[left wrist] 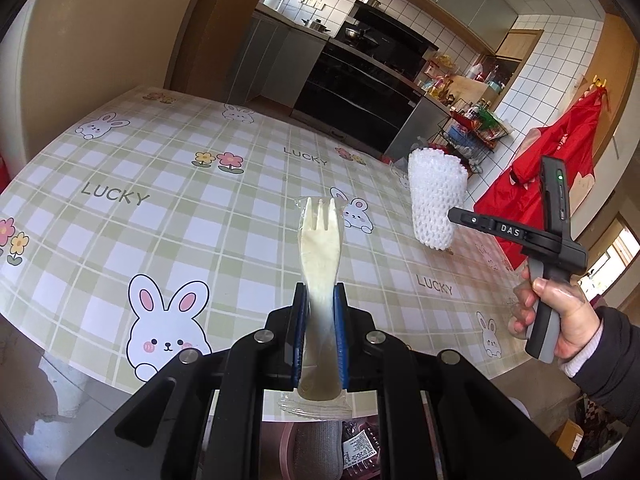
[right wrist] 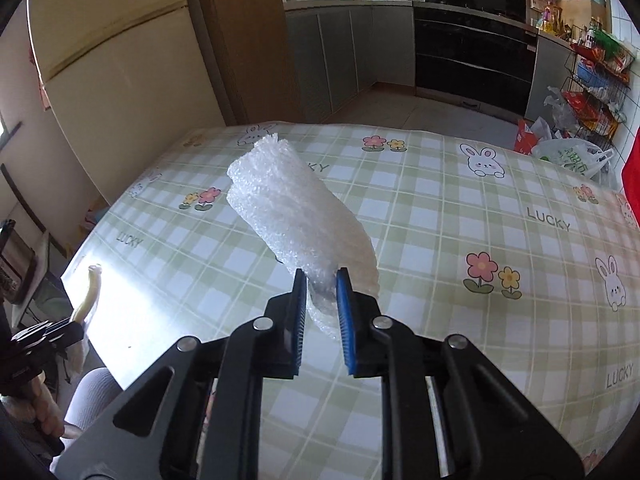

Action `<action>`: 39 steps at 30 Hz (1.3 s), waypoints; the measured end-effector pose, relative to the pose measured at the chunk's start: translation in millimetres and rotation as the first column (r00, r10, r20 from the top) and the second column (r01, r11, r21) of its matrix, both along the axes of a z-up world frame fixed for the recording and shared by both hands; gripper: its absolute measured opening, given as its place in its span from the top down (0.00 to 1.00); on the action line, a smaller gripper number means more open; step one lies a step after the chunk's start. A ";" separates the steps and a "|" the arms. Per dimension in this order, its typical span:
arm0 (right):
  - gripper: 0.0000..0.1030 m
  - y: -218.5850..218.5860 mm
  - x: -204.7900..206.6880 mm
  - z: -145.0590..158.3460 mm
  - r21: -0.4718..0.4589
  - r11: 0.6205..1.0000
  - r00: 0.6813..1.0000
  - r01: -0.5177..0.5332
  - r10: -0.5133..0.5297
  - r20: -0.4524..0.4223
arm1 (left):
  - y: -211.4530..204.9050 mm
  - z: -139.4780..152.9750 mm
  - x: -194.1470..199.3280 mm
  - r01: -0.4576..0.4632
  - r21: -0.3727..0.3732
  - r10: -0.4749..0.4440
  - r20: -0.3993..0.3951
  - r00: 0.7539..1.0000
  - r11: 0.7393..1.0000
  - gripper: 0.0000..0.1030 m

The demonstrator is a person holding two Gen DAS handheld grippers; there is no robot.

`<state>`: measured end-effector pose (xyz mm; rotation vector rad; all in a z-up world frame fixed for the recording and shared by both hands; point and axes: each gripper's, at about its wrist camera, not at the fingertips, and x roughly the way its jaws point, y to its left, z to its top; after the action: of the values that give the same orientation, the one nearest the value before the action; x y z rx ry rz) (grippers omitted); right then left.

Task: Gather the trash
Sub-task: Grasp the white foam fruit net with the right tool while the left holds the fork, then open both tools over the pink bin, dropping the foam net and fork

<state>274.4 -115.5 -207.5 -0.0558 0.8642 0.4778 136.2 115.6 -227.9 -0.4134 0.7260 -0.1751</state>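
My left gripper is shut on a cream plastic fork in a clear wrapper, tines pointing away, held above the table. My right gripper is shut on the end of a white foam net sleeve, which sticks up and to the left, clear of the tablecloth. In the left wrist view the same foam sleeve hangs from the right gripper at the right, with a hand on its handle. The fork shows at the far left of the right wrist view.
A table with a green checked cloth with rabbits, flowers and "LUCKY" lies under both grippers. Beyond it are a dark oven unit, grey cabinets, a wire rack with packets, plastic bags on the floor and a red apron.
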 end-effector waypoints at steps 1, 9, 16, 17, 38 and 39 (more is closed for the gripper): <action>0.82 -3.8 -8.2 4.0 0.016 1.000 1.000 -0.001 0.001 0.004 | -1.9 3.1 -1.8 0.004 0.003 -0.004 0.003 1.000 1.000 0.87; 0.82 -38.8 -95.7 23.8 0.128 0.992 1.000 0.013 -0.015 0.009 | -16.6 28.7 -17.3 0.028 0.020 -0.028 0.044 0.999 0.999 0.87; 0.82 -69.0 -169.1 32.0 0.206 0.977 0.999 0.054 -0.054 -0.006 | -32.9 54.7 -38.6 0.061 0.039 -0.064 0.095 0.993 0.997 0.87; 0.82 -71.9 -178.2 31.9 0.215 0.975 0.998 0.058 -0.057 -0.013 | -35.2 58.0 -42.4 0.065 0.040 -0.069 0.103 0.992 0.997 0.87; 0.82 -56.9 -248.9 5.7 0.192 0.981 0.987 0.016 0.015 -0.158 | -43.2 77.9 -116.0 0.111 0.040 -0.116 0.163 0.980 0.993 0.87; 0.82 -56.2 -246.8 1.5 0.188 0.982 0.985 0.016 0.017 -0.171 | -42.7 76.0 -114.8 0.109 0.039 -0.114 0.158 0.981 0.993 0.87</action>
<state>27.6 -171.6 -206.0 0.1615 0.9842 0.5689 21.4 72.8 -151.9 -0.3260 0.5927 -0.2991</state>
